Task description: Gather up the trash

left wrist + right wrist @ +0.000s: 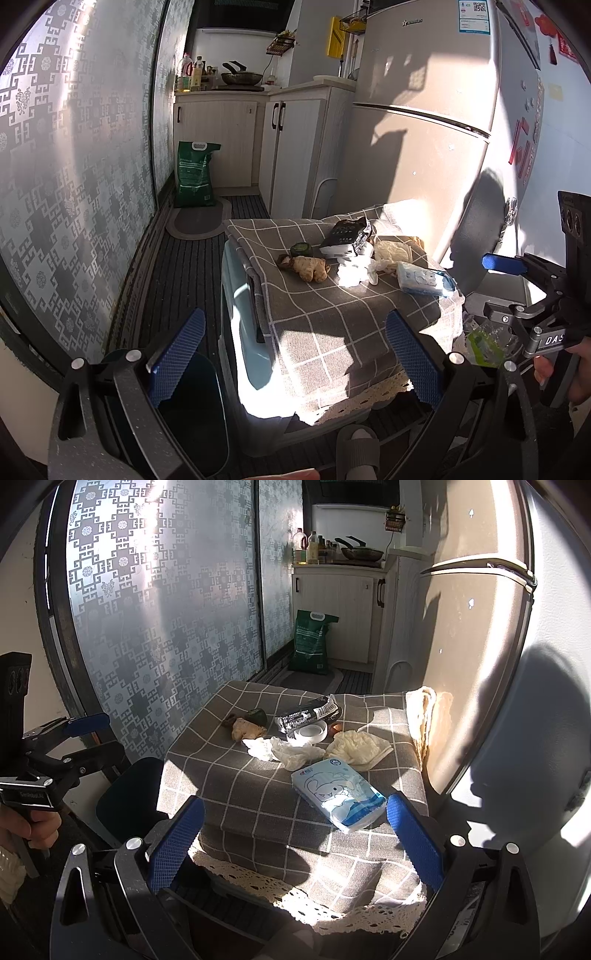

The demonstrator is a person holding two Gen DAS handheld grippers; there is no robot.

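Together, we are holding both grippers over a desk [258, 812] draped in grey checked cloth. Our left gripper [295, 354] and right gripper [295, 834] are sitting at the bottom of their frames, jaws spread wide apart, gripping nothing. Crumpled white tissues [284, 751] are lying mid-frame, beside a blue tissue pack [340, 794], ginger [310, 268] and a black wrapper [308, 712].

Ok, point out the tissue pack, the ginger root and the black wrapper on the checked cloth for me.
tissue pack [338, 797], right wrist view, middle of its printed top face.
ginger root [310, 268], left wrist view, middle of the pale knobbly body.
black wrapper [308, 712], right wrist view, middle of its dark labelled side.
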